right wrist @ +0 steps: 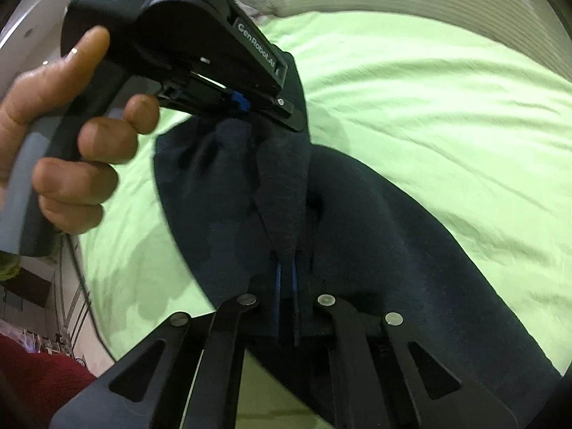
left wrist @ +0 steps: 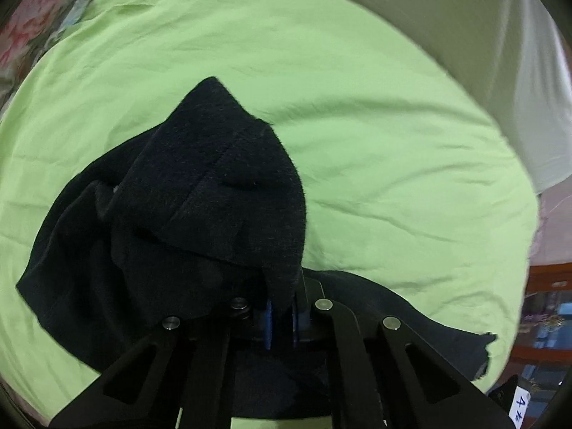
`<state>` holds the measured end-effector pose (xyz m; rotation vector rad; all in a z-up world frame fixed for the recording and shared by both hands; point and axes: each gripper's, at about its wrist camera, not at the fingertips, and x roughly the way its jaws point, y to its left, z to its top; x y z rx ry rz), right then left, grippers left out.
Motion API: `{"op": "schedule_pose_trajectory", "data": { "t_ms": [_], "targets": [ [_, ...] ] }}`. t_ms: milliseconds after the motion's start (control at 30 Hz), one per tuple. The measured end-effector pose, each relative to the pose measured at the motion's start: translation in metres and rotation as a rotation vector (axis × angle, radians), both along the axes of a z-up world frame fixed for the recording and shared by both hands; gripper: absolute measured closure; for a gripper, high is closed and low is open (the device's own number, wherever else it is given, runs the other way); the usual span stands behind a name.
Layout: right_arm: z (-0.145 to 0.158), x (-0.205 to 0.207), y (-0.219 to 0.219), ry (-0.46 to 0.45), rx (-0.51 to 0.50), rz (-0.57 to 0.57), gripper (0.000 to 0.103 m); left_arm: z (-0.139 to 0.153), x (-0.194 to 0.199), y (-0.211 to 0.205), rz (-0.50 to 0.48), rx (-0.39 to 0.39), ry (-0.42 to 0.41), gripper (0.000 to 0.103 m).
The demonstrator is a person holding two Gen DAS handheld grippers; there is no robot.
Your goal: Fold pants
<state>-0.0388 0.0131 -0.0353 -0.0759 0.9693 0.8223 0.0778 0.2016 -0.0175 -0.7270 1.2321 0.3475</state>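
Observation:
Dark navy pants (left wrist: 186, 207) lie bunched on a light green bedsheet (left wrist: 357, 125). My left gripper (left wrist: 282, 316) is shut on a fold of the pants, which drapes up over its blue pads. In the right wrist view my right gripper (right wrist: 286, 279) is shut on another fold of the pants (right wrist: 375, 232), lifted off the green sheet (right wrist: 447, 107). The left gripper (right wrist: 246, 105) shows there at upper left, held by a bare hand (right wrist: 71, 136), pinching the cloth close to my right gripper.
A pale wall or headboard (left wrist: 482, 35) runs behind the bed. A floral cloth (left wrist: 32, 28) lies at the far left. Shelving (left wrist: 550, 304) stands off the bed's right edge. A red sleeve (right wrist: 39, 375) and cables (right wrist: 82, 279) show at lower left.

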Motion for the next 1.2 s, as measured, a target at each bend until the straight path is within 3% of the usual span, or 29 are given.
{"op": "schedule_pose_trajectory", "data": {
  "t_ms": [267,533,767,900,1133,1200],
  "targets": [
    [0.026,-0.032,0.012,-0.031,0.007,0.110,0.097,0.020,-0.099,0.030,0.144,-0.152,-0.207,0.098],
    [0.017,-0.035,0.042,-0.046,-0.093,0.161,0.097,-0.007,-0.166,0.043,0.221,-0.203,-0.288,0.097],
    [0.005,-0.030,0.054,-0.038,-0.149,0.183,0.097,-0.028,-0.189,0.036,0.234,-0.214,-0.298,0.096],
    [0.001,-0.025,0.055,-0.015,-0.174,0.183,0.096,-0.036,-0.180,0.040,0.249,-0.229,-0.290,0.093],
    [-0.006,-0.014,0.055,0.019,-0.172,0.138,0.094,-0.039,-0.186,0.051,0.259,-0.187,-0.275,0.090],
    [-0.006,-0.015,0.056,0.020,-0.179,0.137,0.094,-0.036,-0.186,0.053,0.262,-0.159,-0.273,0.085]
  ]
}}
